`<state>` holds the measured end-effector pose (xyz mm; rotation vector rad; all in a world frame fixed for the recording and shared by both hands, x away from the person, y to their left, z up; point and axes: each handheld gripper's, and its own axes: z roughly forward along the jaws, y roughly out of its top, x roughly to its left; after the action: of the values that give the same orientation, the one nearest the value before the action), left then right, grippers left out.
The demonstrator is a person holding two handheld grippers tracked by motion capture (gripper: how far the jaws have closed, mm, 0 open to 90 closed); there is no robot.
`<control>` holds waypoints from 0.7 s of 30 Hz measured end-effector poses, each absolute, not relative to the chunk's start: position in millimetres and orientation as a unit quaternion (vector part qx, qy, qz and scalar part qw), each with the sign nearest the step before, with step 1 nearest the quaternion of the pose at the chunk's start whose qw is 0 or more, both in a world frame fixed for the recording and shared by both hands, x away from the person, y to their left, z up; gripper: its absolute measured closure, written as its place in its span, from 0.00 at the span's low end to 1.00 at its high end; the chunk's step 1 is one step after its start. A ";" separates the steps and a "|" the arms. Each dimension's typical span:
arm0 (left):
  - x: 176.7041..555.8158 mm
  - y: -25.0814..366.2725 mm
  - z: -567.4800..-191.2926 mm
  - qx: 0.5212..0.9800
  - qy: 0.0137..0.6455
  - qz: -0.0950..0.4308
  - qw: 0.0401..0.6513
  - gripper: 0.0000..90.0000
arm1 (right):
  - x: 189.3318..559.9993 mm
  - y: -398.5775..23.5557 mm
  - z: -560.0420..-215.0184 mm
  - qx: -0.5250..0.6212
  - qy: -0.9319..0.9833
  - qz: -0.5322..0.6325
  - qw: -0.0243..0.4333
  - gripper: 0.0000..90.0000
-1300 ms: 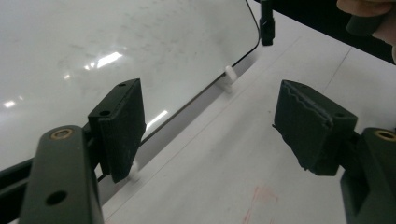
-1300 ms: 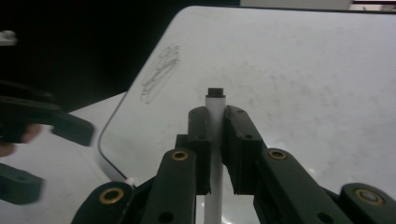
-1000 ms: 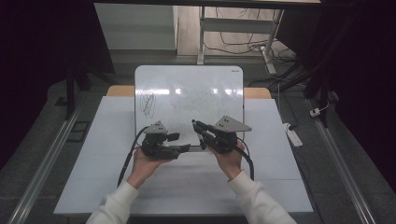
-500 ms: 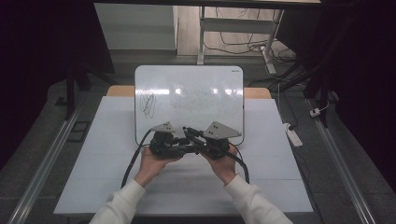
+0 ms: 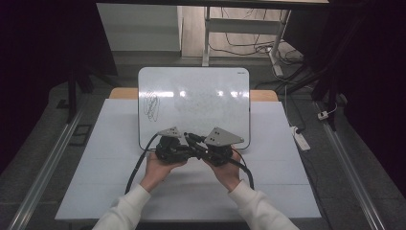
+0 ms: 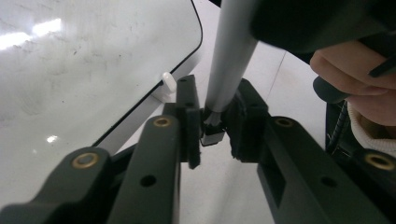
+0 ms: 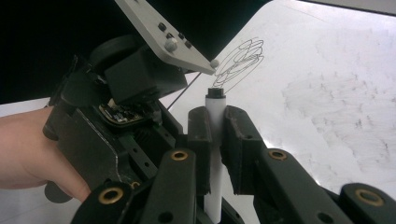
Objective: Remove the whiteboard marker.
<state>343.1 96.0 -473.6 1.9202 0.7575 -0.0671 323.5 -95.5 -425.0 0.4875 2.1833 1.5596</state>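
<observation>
A whiteboard lies on the table, with a black scribble at its left part. In front of its near edge the two grippers are held close together by the hands.

The left gripper is seen with its jaws closed on the dark end of a marker, probably its cap; its jaws have just been closing, with that end between them. The right gripper is clamped around the white barrel of the marker, which stands upright between its pads, the dark tip end showing above them.

The marker is judged to be light, stiff and smooth, so it may slip or twist if it is squeezed weakly. The barrel is best held at its middle, as is done now, and the cap at its very end. A straight pull along the barrel is judged to be needed; a sideways pull could cock the cap or smear ink. The whiteboard is thin and rigid and is not likely to shift unless it is pushed.

Compared with the earlier high view, the grippers are now drawn in toward each other, where they were a little apart. The left jaws, wide then, are now shut on the marker's end. The right grip is unchanged, and so is the whiteboard.
</observation>
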 end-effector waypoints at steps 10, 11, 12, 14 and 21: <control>341.4 95.9 -474.5 0.800 0.316 -0.013 0.510 0.87 | 327.9 -95.7 -427.4 0.174 0.785 0.565 0.183 0.83; 340.4 97.2 -473.5 0.799 0.315 -0.004 0.512 0.87 | 329.0 -96.1 -427.2 0.176 0.785 0.567 0.175 0.76; 340.4 97.2 -473.5 0.799 0.315 -0.004 0.512 0.87 | 329.8 -97.3 -426.7 0.177 0.784 0.570 0.172 0.72; 339.3 100.5 -471.3 0.796 0.314 0.007 0.517 0.87 | 330.6 -102.6 -424.4 0.180 0.778 0.579 0.164 0.67; 335.8 121.5 -462.3 0.787 0.314 0.045 0.530 0.87 | 339.8 -149.4 -421.1 0.222 0.765 0.579 0.173 0.56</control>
<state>335.8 121.5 -462.3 1.8787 0.7492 0.1068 339.8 -149.4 -421.1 0.6290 2.1710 1.6415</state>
